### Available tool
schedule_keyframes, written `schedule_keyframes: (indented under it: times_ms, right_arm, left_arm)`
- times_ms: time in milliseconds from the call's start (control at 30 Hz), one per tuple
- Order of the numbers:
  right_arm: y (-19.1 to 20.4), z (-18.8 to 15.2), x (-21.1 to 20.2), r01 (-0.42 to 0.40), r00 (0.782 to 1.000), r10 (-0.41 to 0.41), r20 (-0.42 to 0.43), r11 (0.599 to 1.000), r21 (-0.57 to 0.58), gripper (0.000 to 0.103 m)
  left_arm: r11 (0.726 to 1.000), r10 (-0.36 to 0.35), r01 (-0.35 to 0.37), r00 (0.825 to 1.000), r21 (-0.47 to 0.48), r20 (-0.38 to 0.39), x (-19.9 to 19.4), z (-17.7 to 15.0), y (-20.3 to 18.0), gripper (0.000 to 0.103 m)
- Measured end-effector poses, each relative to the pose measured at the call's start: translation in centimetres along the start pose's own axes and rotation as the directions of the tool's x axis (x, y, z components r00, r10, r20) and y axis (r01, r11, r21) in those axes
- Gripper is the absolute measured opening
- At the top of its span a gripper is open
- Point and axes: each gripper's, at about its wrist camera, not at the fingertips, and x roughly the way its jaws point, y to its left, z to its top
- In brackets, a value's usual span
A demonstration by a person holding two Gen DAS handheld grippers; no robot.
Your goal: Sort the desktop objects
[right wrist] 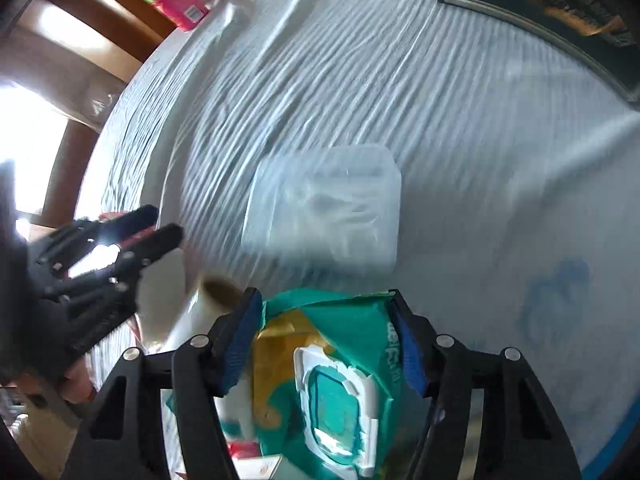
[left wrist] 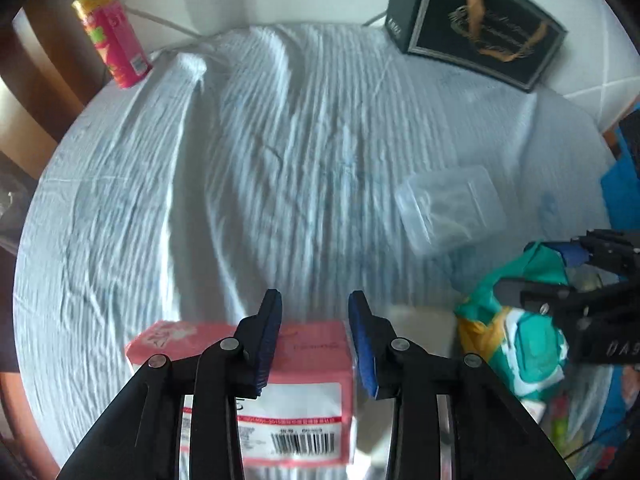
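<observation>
My left gripper (left wrist: 314, 320) is shut on a pink tissue pack (left wrist: 308, 364) with a barcode label, held low over the near side of the table. My right gripper (right wrist: 326, 316) is shut on a green and yellow wet-wipes pack (right wrist: 320, 372) with a white flip lid. The wipes pack and the right gripper also show at the right edge of the left wrist view (left wrist: 520, 320). The left gripper shows at the left of the right wrist view (right wrist: 120, 248). A clear plastic box (right wrist: 328, 216) lies on the cloth just beyond the wipes pack.
A wrinkled pale blue cloth (left wrist: 260, 160) covers the round table. A pink and yellow carton (left wrist: 116, 40) stands at the far left edge. A black box with gold print (left wrist: 480, 24) stands at the far right. A clear film roll (right wrist: 200, 308) lies near the right gripper.
</observation>
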Motion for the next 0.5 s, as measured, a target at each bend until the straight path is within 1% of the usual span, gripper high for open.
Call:
schedule_keyframes:
  times_ms: [33,67,100,133,200,267,300,333,400,500]
  right_arm:
    - [0.4,-1.3,-1.8,-0.001,0.998,0.000,0.058,1.000,0.021,0.062]
    - [0.8,-2.5,-3.6,0.004,0.993,-0.009,0.117,0.999,0.043,0.062]
    - [1.2,-3.8,-5.4,0.014,0.985,-0.024,0.172,0.998,0.061,0.062]
    - [1.8,-5.3,-6.9,0.031,0.976,-0.045,0.213,0.997,0.071,0.062]
    - [3.0,-8.2,-9.0,0.054,0.961,-0.075,0.266,0.995,0.086,0.063]
    - [3.8,-11.7,-10.4,0.055,0.950,-0.090,0.299,0.991,0.122,0.070]
    - [4.0,-13.3,-10.9,0.054,0.945,-0.096,0.311,0.988,0.141,0.076]
    - [4.2,-14.8,-11.3,0.054,0.942,-0.103,0.318,0.986,0.158,0.081]
    - [4.2,-17.9,-12.0,0.066,0.943,-0.121,0.309,0.981,0.181,0.081]
    - [3.6,-20.8,-10.6,0.098,0.950,-0.156,0.271,0.972,0.215,0.081]
  left_arm:
    - [1.000,-0.011,0.010,1.000,0.003,0.022,-1.4,-0.9,0.2,0.073]
    - [1.000,-0.021,0.021,0.998,0.006,0.053,-2.9,-1.9,0.2,0.083]
    - [0.999,-0.031,0.030,0.996,0.016,0.085,-4.3,-3.0,0.2,0.087]
    - [0.999,-0.042,0.039,0.993,0.031,0.108,-5.6,-4.2,0.0,0.087]
    - [0.996,-0.084,0.079,0.989,0.040,0.118,-7.1,-6.3,-0.3,0.087]
    - [0.992,-0.122,0.117,0.985,0.043,0.119,-8.1,-8.1,-0.5,0.087]
    - [0.991,-0.129,0.124,0.985,0.052,0.114,-8.2,-8.8,-0.9,0.087]
    - [0.989,-0.138,0.131,0.984,0.065,0.109,-8.4,-9.7,-1.6,0.087]
    - [0.985,-0.153,0.145,0.984,0.093,0.095,-8.6,-11.5,-3.0,0.087]
    - [0.980,-0.173,0.166,0.983,0.114,0.061,-8.0,-13.0,-5.4,0.087]
